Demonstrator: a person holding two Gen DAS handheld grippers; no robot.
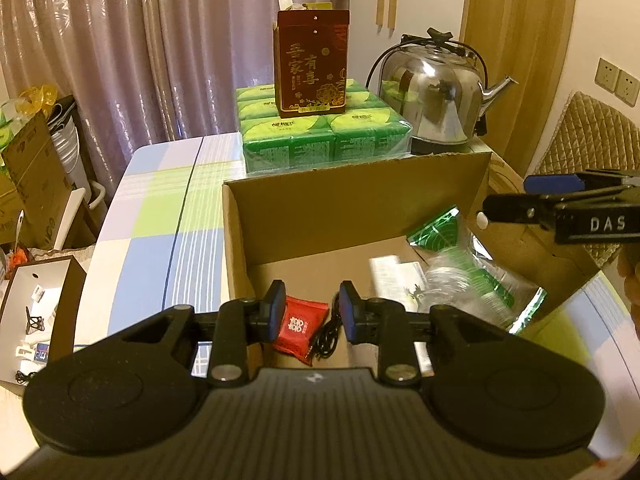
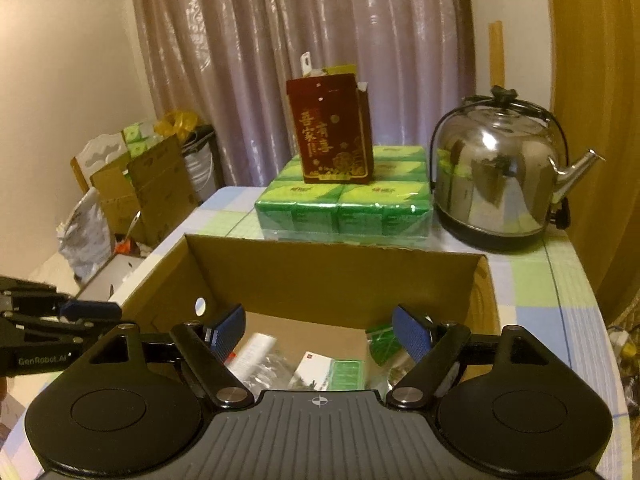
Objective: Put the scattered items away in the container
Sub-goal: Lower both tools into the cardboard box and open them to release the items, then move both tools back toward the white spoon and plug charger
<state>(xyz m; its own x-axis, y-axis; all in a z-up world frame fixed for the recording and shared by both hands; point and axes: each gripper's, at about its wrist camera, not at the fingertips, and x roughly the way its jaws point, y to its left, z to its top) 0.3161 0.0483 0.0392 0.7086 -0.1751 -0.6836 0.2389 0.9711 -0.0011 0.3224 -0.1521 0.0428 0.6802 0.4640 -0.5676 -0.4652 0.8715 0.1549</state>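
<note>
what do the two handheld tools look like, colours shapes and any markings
Both tools are matt black: a ribbed grey-black body, two round discs on either side, and linkage arms with silver pivot bolts leading to fingers faced with textured blue pads. The left tool reads "GenRobot.AI" on its side; the right tool shows white "DAS" lettering. No cables or sleeves are visible.
</note>
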